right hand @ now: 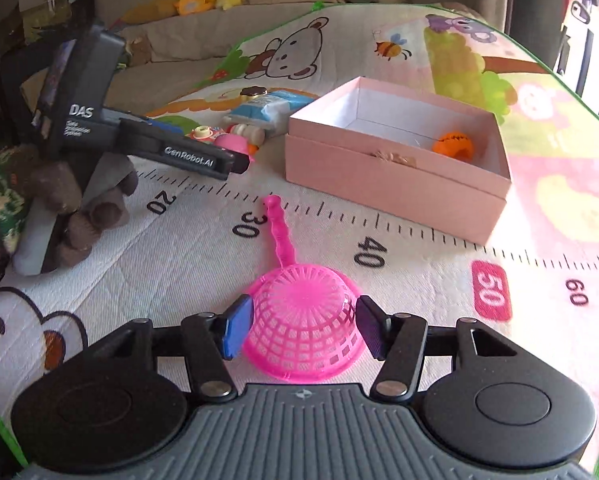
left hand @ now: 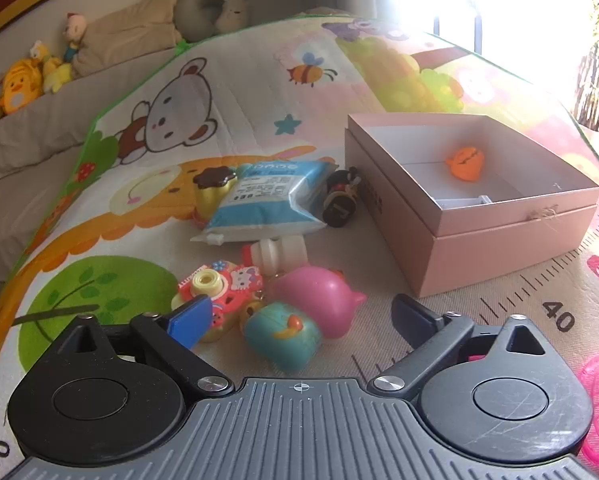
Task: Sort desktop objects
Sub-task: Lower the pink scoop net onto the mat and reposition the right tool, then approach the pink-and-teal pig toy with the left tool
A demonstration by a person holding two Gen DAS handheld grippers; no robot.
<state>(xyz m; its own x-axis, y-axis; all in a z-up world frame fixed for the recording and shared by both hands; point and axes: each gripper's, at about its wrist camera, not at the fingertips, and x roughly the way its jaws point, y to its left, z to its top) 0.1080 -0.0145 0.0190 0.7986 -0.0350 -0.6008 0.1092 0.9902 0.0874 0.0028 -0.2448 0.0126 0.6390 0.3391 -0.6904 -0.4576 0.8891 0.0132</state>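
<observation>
An open pink box (left hand: 499,236) (right hand: 395,184) lies on the play mat with an orange toy (left hand: 465,163) (right hand: 454,145) inside. My left gripper (left hand: 301,320) is open over a pile of small toys: a teal toy (left hand: 283,334), a pink pig toy (left hand: 319,294), a Hello Kitty camera toy (left hand: 223,288), a small white bottle (left hand: 277,254) and a blue-white packet (left hand: 267,200). My right gripper (right hand: 301,328) has its pads on both sides of an upturned pink strainer (right hand: 303,320); contact is unclear. The left gripper body (right hand: 147,144) shows in the right wrist view.
A black figurine (left hand: 341,200) and a yellow toy with a brown top (left hand: 211,190) lie behind the packet. Plush toys (left hand: 19,84) and pillows sit on the sofa at the back. A brown plush (right hand: 71,208) lies at the mat's left edge. A ruler is printed along the mat.
</observation>
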